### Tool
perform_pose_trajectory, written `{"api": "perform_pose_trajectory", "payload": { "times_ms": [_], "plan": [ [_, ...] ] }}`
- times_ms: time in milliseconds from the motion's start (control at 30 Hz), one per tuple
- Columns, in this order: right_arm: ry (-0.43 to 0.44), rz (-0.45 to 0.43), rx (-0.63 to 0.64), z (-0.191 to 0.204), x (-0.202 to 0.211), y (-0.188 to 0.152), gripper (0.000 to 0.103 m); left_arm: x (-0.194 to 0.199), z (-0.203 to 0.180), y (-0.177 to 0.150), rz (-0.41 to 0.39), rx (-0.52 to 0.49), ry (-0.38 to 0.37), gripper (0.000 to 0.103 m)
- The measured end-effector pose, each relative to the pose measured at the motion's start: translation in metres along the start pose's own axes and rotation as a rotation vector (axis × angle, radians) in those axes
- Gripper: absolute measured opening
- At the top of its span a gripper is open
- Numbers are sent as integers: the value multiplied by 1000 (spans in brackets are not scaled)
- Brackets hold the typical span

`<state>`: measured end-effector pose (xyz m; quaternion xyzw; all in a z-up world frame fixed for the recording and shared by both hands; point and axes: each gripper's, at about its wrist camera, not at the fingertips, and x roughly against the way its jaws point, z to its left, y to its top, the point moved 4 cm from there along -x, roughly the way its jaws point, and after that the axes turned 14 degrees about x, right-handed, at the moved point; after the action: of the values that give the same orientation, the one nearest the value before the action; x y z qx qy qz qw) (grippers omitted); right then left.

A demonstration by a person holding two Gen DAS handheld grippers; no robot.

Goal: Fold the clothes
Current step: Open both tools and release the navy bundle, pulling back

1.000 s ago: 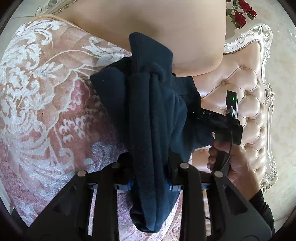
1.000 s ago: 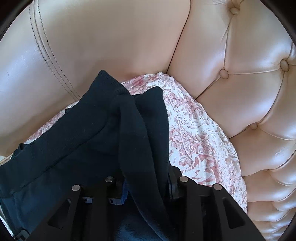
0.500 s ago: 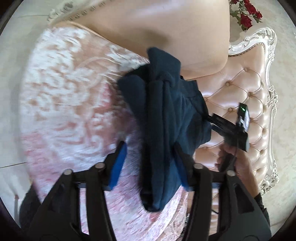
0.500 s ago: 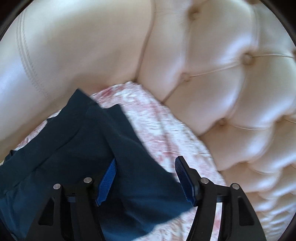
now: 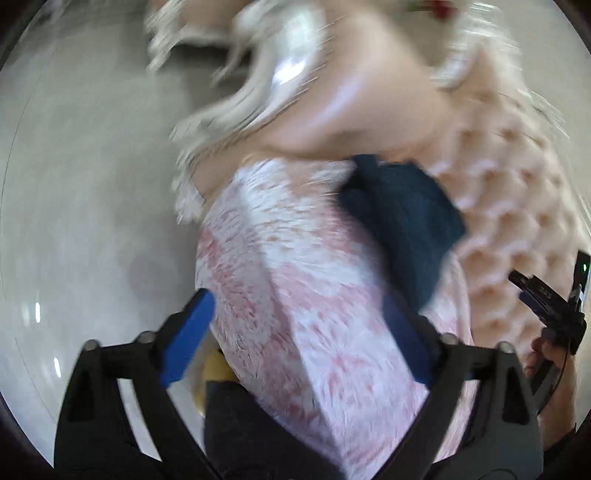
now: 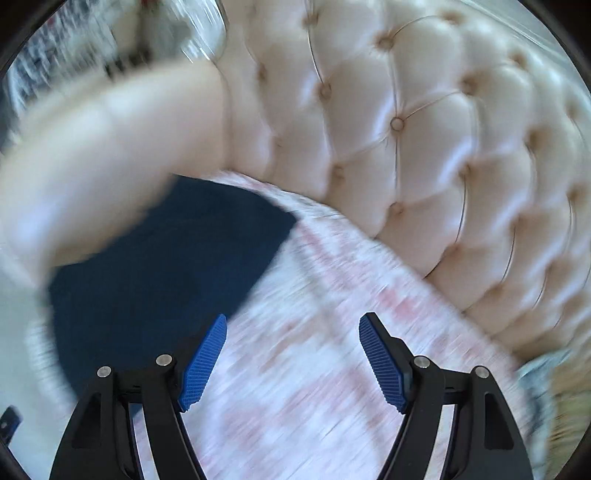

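The dark navy garment (image 5: 402, 218) lies bunched on the pink-and-white patterned seat cushion (image 5: 295, 266), pushed into the corner under the cream armrest (image 5: 369, 110). My left gripper (image 5: 299, 301) hangs above the cushion, short of the garment. Its jaws are opening wide with nothing between them. In the right wrist view the garment (image 6: 166, 258) sits left of my right gripper (image 6: 291, 325), whose blue pads (image 6: 203, 362) are also opening, over bare cushion (image 6: 332, 369). The right gripper (image 5: 532, 291) shows at the left view's right edge, held by a hand. Both views are blurred.
The tufted cream backrest (image 6: 406, 129) curves behind the seat and meets the padded armrest (image 6: 110, 129). Pale floor (image 5: 92, 184) lies left of the chair. Red flowers (image 5: 436, 7) show at the top edge. Something dark (image 5: 251, 435) sits below the left gripper.
Both grippers were shut on the navy garment a second ago. They have let go, opened wide and pulled up and back. The garment now lies on the seat by the armrest.
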<state>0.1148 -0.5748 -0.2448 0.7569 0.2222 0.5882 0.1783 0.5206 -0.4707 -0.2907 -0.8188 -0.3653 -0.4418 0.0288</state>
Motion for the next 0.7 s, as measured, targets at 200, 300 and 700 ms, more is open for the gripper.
{"api": "perform_pose_trajectory", "payload": {
  "times_ms": [200,300,700],
  "plan": [
    [33,-241,13,54,133,-67,75,119,-76,-48,-198,-365,-129,102],
    [64,-322,28,76,193,-89,75,155,-98,-64,-240,-445,-165,102],
    [131,-467,36,95,264,-137,76,217,-139,-106,-328,-707,-167,102]
  ]
}}
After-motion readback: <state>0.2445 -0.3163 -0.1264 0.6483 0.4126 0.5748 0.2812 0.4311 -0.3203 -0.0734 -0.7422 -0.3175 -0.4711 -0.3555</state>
